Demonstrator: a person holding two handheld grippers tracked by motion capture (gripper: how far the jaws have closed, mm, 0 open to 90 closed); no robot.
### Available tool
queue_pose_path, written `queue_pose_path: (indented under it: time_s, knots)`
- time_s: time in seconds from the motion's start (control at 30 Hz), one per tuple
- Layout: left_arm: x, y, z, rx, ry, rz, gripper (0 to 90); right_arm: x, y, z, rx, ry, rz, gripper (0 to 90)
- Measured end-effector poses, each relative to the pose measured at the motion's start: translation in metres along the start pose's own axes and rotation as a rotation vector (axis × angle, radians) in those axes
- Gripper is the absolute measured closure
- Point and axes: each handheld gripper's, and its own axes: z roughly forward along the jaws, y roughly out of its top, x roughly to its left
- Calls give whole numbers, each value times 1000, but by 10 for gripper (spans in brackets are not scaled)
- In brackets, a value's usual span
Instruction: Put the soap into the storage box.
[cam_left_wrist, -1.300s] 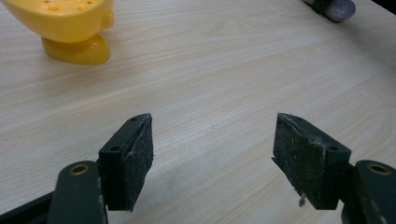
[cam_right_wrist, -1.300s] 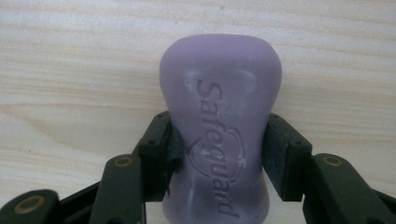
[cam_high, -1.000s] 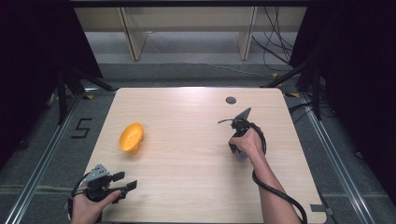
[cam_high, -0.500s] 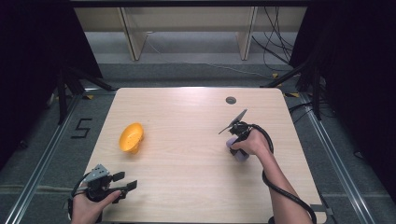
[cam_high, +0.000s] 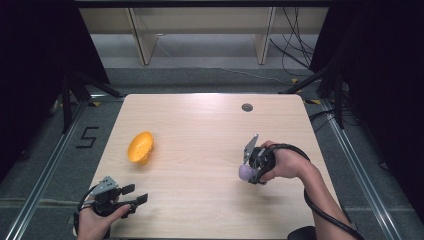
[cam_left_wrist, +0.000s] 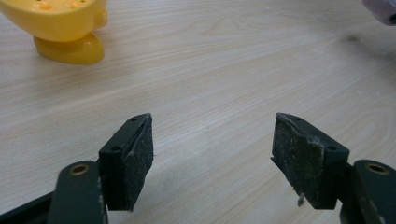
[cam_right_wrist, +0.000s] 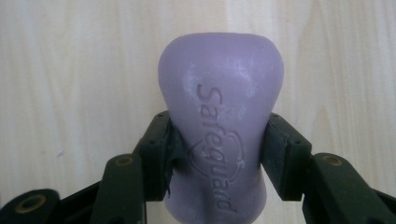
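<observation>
While the right gripper (cam_high: 250, 167) hangs over the right half of the pale wooden surface (cam_high: 200, 130), its fingers (cam_right_wrist: 159, 154) are clamped on the narrow waist of a purple soap bar (cam_right_wrist: 219, 121); the word "Safeguard" is pressed into the face of the bar. From above, the bar shows as a small lilac lump at the gripper's tip, close over the wood, and whether it touches the wood cannot be told. The right hand (cam_high: 285, 162) wraps the gripper's body, and a black cable (cam_high: 325, 215) loops back along the forearm.

Near the front left corner, the left gripper (cam_high: 135, 197) is held low in the left hand (cam_high: 95, 220), its fingers (cam_left_wrist: 128, 158) spread wide apart with nothing between them but bare wood. A yellow bowl-like dish (cam_high: 140, 147) lies tipped on its side on the left half, well apart from both grippers; in the left gripper view it sits at upper left. A small dark round hole (cam_high: 247, 107) marks the far side. Nothing lies between the soap and the dish.
</observation>
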Motion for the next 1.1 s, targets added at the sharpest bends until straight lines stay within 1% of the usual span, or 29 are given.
queue_pose_path:
  time_s: [0.03, 0.07, 0.1, 0.13, 0.2, 0.23, 0.27, 0.3, 0.33, 0.37, 0.4, 0.47, 0.53, 0.57, 0.6, 0.63, 0.67, 0.7, 0.73, 0.77, 0.8, 0.83, 0.87, 0.9, 0.93, 0.97, 1.03, 1.07, 1.1]
  knots:
    - [0, 0, 0, -5, 3, -2, 287, 0, 0, 0, 0, 0, 0, 501]
    - [-1, 0, 0, 4, 12, -3, 288, 5, -1, -3, 20, -9, 25, 501]
    - [-1, 0, 0, 5, 13, -1, 288, 6, -1, -4, 20, -6, 6, 501]
    - [0, 0, 1, -7, -6, 2, 288, 10, 0, -5, 18, 3, -48, 501]
    - [0, 1, 0, -4, -7, 4, 289, 12, 1, -5, 14, 12, -65, 501]
    - [-1, 1, 0, -6, -4, -5, 290, 17, 1, -7, 32, 14, -27, 501]
    - [-2, 2, 0, -7, -2, 12, 292, 22, 5, -7, 25, 18, -57, 501]
    - [-2, 2, 0, -9, -12, 14, 292, 22, 5, -7, 25, 18, -57, 501]
    - [-4, 2, 0, -8, -12, 14, 292, 25, 9, -5, 2, 28, -104, 501]
    - [-4, 2, 0, -8, -12, 14, 293, 25, 9, -5, 2, 28, -104, 501]
    - [-5, 3, 1, -13, -25, 21, 293, 33, 13, -5, 24, 33, -71, 501]
    - [-5, 3, 1, -7, -27, 31, 293, 33, 20, -1, -8, 42, -166, 501]
    - [-6, 3, 1, -6, -21, 27, 293, 36, 22, -1, -4, 39, -151, 501]
    - [-7, 3, 2, -8, -32, 27, 293, 38, 24, -1, -2, 38, -154, 501]
    - [-7, 3, 2, -8, -33, 28, 293, 40, 27, -1, -6, 35, -173, 501]
    - [-7, 3, 2, -7, -38, 28, 293, 42, 29, -2, -2, 27, -171, 501]
    - [-8, 4, 3, -4, -35, 28, 293, 42, 31, -1, -12, 32, -209, 501]
    - [-9, 4, 3, -6, -43, 28, 293, 43, 34, -1, -20, 28, -226, 501]
    - [-10, 5, 4, 0, -41, 30, 293, 47, 35, -3, -8, 19, -189, 501]
    - [-12, 7, 5, -3, -70, 29, 293, 49, 39, -3, -22, 13, -233, 501]
    - [-12, 7, 5, -3, -70, 29, 293, 49, 39, -3, -22, 13, -233, 501]
    - [-16, 9, 7, -16, -86, 27, 293, 51, 42, -2, -34, -5, -268, 501]
    - [-16, 9, 7, -16, -86, 27, 293, 51, 42, -2, -34, -5, -268, 501]
    - [-19, 12, 8, -10, -92, 36, 293, 56, 42, -4, -22, -20, -218, 501]
    - [-22, 13, 9, -9, -105, 35, 293, 56, 45, -3, -38, -38, -267, 501]
    - [-24, 15, 10, -3, -117, 45, 293, 61, 45, -3, -30, -65, -228, 501]
    - [-28, 17, 12, -8, -131, 53, 293, 68, 47, -1, -28, -97, -243, 501]
    - [-30, 18, 12, -2, -123, 54, 293, 70, 47, 0, -33, -111, -271, 501]
    - [-31, 18, 14, -16, -141, 51, 293, 72, 47, 1, -30, -128, -289, 501]
